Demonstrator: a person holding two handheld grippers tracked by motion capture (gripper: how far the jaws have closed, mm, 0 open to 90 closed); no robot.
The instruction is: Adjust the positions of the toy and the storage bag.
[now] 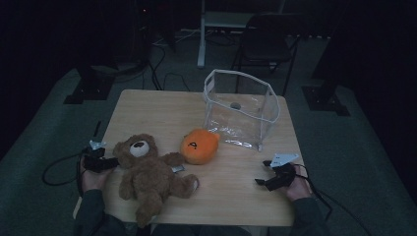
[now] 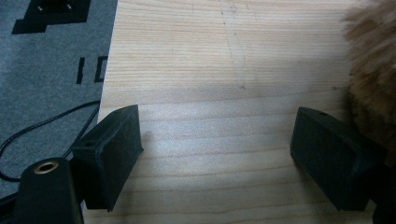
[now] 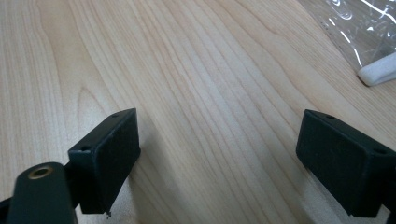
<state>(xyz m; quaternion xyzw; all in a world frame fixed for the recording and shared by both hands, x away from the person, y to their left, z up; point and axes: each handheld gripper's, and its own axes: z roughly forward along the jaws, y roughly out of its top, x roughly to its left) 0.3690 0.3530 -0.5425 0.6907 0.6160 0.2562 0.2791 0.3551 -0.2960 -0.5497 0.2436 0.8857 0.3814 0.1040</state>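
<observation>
A brown teddy bear [image 1: 150, 172] lies on its back on the wooden table [image 1: 231, 191], near the front left. An orange plush toy [image 1: 199, 146] rests just right of the bear's head. Behind it stands a clear plastic bag [image 1: 241, 108] with white trim, mouth up. My left gripper [image 1: 101, 162] sits at the table's left edge beside the bear's arm; its jaws stand wide apart over bare wood [image 2: 215, 140], with brown fur [image 2: 373, 70] just outside the right jaw. My right gripper [image 1: 268, 174] rests near the front right corner, open over bare wood [image 3: 219, 140], nothing between its jaws.
A folding chair [image 1: 268, 42] and a table leg [image 1: 201, 34] stand on the grey floor beyond the table. Black cables [image 1: 59, 172] trail off the left edge. A corner of the bag's white trim [image 3: 378, 70] lies ahead of the right gripper.
</observation>
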